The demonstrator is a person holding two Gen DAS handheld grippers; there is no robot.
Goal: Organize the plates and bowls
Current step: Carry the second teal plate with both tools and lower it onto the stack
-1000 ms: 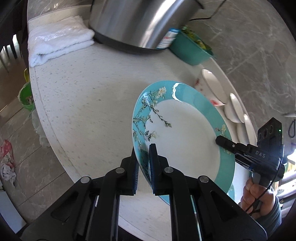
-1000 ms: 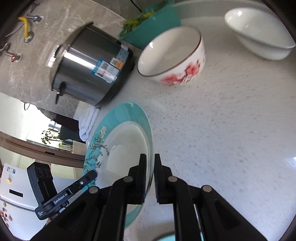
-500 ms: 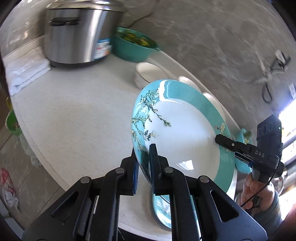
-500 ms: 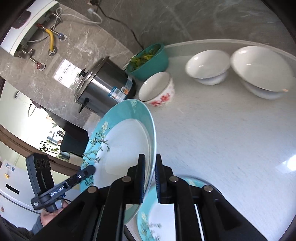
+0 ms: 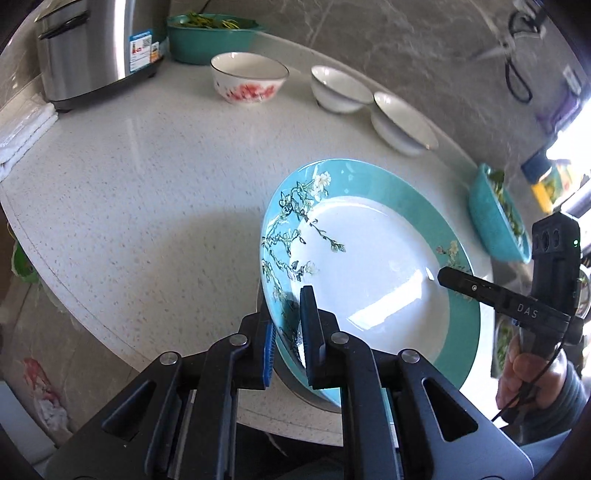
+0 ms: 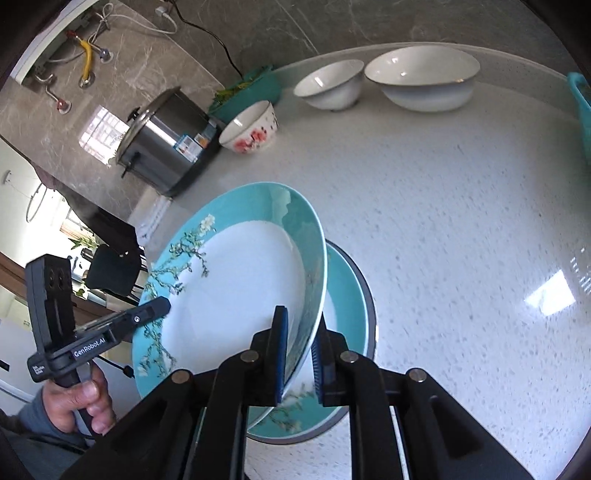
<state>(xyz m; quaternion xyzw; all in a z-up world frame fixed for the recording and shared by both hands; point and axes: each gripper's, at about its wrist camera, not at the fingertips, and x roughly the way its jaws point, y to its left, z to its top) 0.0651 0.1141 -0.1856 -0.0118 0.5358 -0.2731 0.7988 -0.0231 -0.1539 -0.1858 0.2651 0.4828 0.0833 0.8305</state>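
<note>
A teal-rimmed plate with a blossom pattern (image 5: 369, 266) (image 6: 236, 273) is held tilted above the counter by both grippers. My left gripper (image 5: 290, 328) is shut on its near-left rim. My right gripper (image 6: 297, 341) is shut on the opposite rim; it also shows in the left wrist view (image 5: 454, 278). Just below lies a second matching teal plate (image 6: 347, 291) flat on the counter. A red-flowered bowl (image 5: 249, 81) (image 6: 251, 129) and two white bowls (image 5: 340, 92) (image 5: 402, 123) stand at the back.
A steel cooker (image 5: 96, 48) (image 6: 166, 140) and a teal bowl of greens (image 5: 210, 31) stand at the back left. A folded white towel (image 5: 22, 129) lies at the left edge. A teal dish of greens (image 5: 498, 225) sits at the right. The counter edge (image 5: 92, 310) curves nearby.
Both grippers have carried the plate to the right along the counter, away from the cooker, and lowered it to just above the second teal plate.
</note>
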